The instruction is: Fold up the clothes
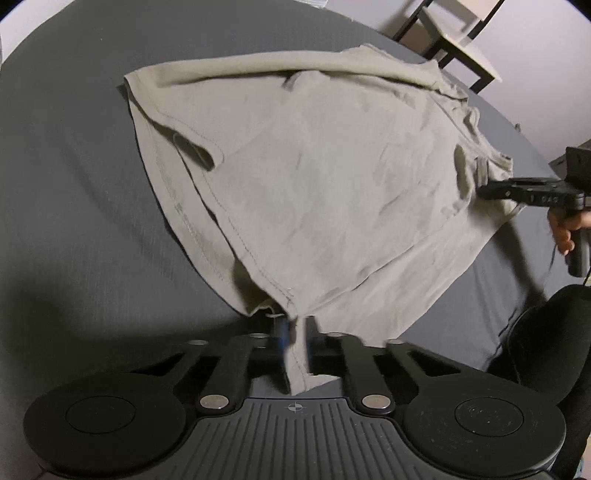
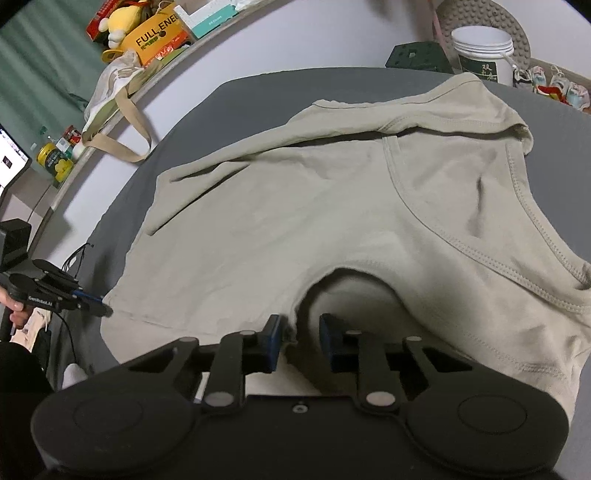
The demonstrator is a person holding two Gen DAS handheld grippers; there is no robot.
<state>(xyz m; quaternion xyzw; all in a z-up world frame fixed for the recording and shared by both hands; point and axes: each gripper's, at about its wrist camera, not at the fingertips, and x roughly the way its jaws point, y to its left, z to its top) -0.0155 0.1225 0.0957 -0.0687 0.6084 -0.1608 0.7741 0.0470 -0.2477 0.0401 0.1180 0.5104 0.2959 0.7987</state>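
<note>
1. A dark grey sheet [image 1: 74, 184] covers the work surface in both views; a pale wall lies behind it.
2. One beige shirt [image 1: 314, 177] lies spread on the sheet, filling the middle of each frame, with its far edge folded over.
3. The left gripper [image 1: 295, 332] sits at the bottom centre of the left view, its jaws closed tight on a stitched hem corner of the shirt, the cloth running down between them.
4. The right gripper [image 2: 301, 332] sits at the bottom centre of the right view, its jaws a little apart with a raised fold of shirt between them; whether they pinch it I cannot tell.
5. Two grippers show in each view, each held by a hand [image 1: 565, 229] on a pistol grip at the frame edge.
6. Only the left view shows a chair [image 1: 454, 33] at upper right.
7. Only the right view shows a cluttered ledge at upper left with a yellow box [image 2: 155, 37], a tote bag [image 2: 118, 96] and a yellow can [image 2: 51, 157], plus one white bucket [image 2: 482, 51] at upper right.
</note>
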